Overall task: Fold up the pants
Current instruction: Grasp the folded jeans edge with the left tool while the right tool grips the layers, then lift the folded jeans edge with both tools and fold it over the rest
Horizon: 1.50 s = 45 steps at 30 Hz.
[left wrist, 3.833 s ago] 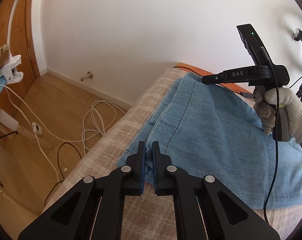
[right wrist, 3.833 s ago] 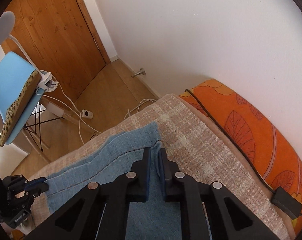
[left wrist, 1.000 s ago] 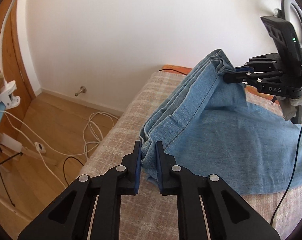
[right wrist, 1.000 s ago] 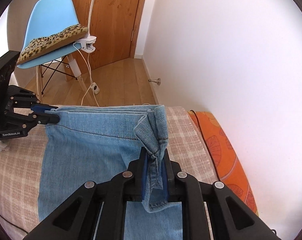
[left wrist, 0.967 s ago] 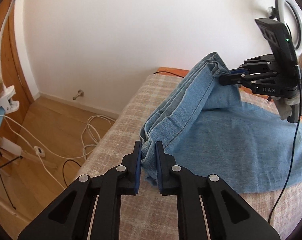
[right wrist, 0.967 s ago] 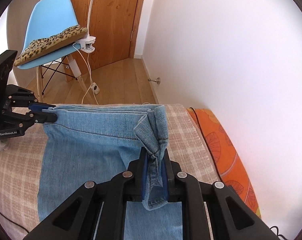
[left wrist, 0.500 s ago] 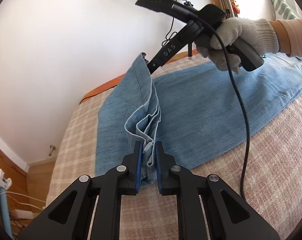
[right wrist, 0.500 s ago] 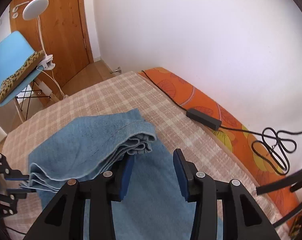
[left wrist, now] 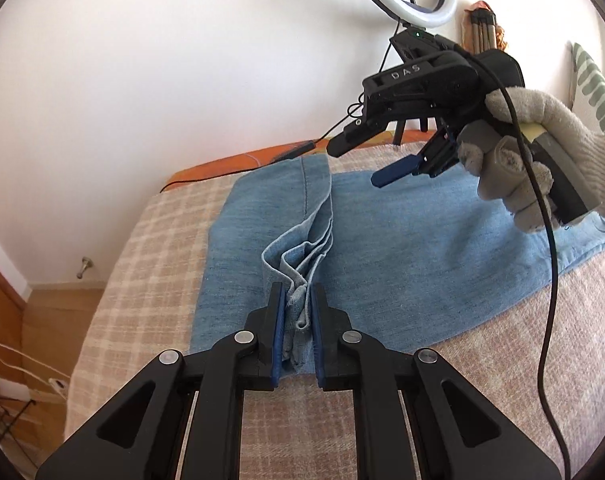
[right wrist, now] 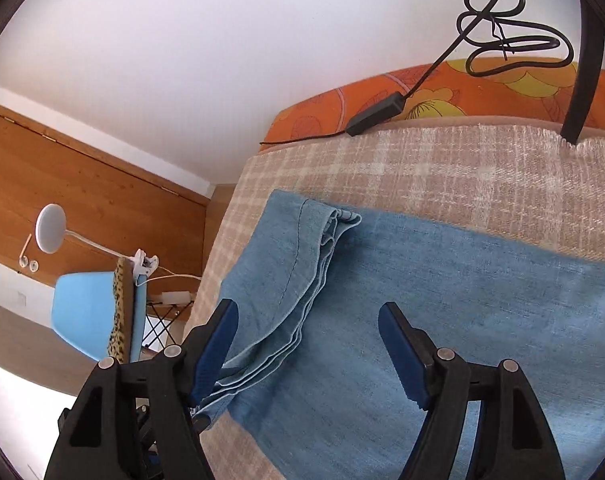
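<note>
pants (left wrist: 402, 248): light blue denim, flat on the checked bed cover (left wrist: 150, 248), leg ends doubled back over the legs
left gripper (left wrist: 295, 334): I have it pinched narrow on the near corner of the stacked hems
right gripper (right wrist: 308, 344): my jaws have just been opening; they stand wide above the fold, nothing between the pads
step in hand: I judge I should lower the near corner level with the far one before letting go, so the hems stack square
writing: "DAS" on the right gripper's body; nothing else readable

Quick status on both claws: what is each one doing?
Left claw: shut on the jeans hem.
Right claw: open, jaws just opened, empty above the jeans.
</note>
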Each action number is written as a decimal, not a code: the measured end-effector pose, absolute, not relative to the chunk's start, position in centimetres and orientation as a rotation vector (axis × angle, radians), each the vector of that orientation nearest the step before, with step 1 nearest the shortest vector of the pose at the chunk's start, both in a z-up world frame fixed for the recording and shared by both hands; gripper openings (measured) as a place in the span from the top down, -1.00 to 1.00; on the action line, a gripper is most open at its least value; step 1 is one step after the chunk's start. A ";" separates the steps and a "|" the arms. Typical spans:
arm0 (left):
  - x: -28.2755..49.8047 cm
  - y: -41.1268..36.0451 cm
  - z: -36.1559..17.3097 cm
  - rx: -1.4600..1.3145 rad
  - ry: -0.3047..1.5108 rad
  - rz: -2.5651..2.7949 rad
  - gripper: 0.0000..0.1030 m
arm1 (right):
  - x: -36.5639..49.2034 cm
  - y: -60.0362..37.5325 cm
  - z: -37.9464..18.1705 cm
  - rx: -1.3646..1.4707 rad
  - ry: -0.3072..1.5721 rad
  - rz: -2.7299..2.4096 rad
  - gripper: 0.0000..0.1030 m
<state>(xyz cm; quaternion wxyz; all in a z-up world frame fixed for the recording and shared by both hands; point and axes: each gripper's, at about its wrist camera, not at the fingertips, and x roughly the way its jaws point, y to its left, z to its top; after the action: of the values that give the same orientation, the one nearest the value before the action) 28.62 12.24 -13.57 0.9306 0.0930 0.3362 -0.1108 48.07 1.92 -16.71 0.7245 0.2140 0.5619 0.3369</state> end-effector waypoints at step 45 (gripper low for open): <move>24.6 -11.4 -7.4 0.239 0.631 -0.631 0.83 | 45.0 -15.0 -9.5 0.287 1.060 0.511 0.84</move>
<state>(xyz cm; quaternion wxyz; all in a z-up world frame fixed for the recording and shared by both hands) 24.59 -11.38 -7.45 0.8952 0.1154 0.3043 -0.3044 44.99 -15.04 -9.50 0.8220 0.1349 0.4983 0.2402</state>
